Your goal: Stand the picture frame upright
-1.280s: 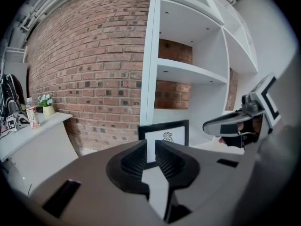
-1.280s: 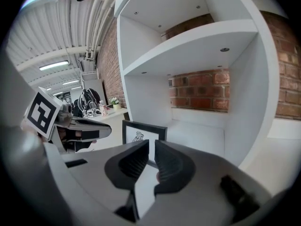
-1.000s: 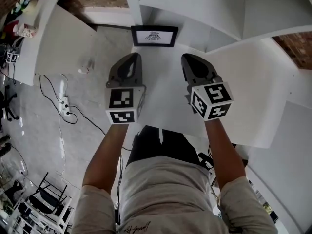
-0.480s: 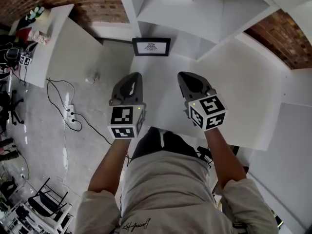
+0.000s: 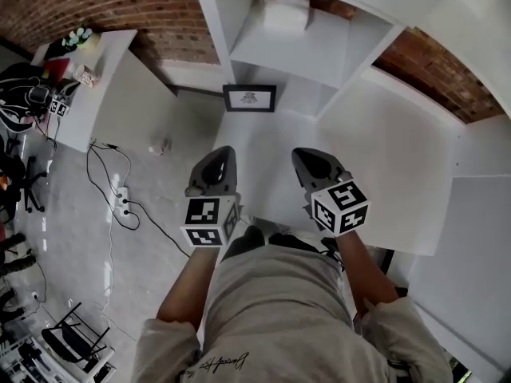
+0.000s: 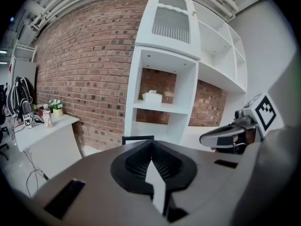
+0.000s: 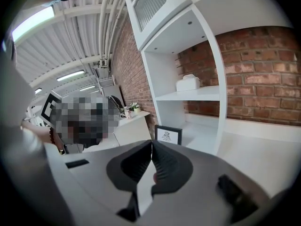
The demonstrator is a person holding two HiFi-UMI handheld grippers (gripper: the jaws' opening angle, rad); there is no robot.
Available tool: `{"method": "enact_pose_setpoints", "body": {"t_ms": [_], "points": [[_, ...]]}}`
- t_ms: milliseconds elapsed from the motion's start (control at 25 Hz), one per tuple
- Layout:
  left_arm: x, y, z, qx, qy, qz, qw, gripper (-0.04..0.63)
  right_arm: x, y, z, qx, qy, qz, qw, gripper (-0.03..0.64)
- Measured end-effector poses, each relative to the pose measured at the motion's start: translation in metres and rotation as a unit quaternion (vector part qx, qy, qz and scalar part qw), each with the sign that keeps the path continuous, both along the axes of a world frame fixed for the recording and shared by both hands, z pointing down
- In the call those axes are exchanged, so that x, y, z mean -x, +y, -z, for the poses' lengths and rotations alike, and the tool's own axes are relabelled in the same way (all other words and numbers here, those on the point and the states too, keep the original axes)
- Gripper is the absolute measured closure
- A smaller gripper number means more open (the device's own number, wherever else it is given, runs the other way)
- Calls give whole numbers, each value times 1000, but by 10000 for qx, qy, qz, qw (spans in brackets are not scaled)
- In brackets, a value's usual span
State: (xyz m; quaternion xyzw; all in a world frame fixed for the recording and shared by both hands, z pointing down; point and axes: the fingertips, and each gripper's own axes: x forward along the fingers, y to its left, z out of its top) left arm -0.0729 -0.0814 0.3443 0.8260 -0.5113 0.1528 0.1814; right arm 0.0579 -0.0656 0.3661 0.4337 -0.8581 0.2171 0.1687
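A: Where was the picture frame?
B: Upright at the far end of the white table, just in front of the shelf unit.
A: Grippers?
B: Left gripper and right gripper were both pressed together, empty, well short of the frame.
A: Room?
B: Brick wall behind, grey floor with a power strip.
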Motion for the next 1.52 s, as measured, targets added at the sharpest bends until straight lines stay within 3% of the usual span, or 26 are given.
{"method": "enact_pose_setpoints", "body": {"t_ms": [240,440,1520], "points": [[-3,23,14,-133,-67,-54,9999,578,8,12,17,-94,-32,101,9999,588],[-3,42,11,-3,-173,-195,9997,578,9,19,27,-130,-40,135,9998,589],[-18,55,36,-126,-68,-484,9987,578,7,42,40,-189,-144,134,9996,589]]}}
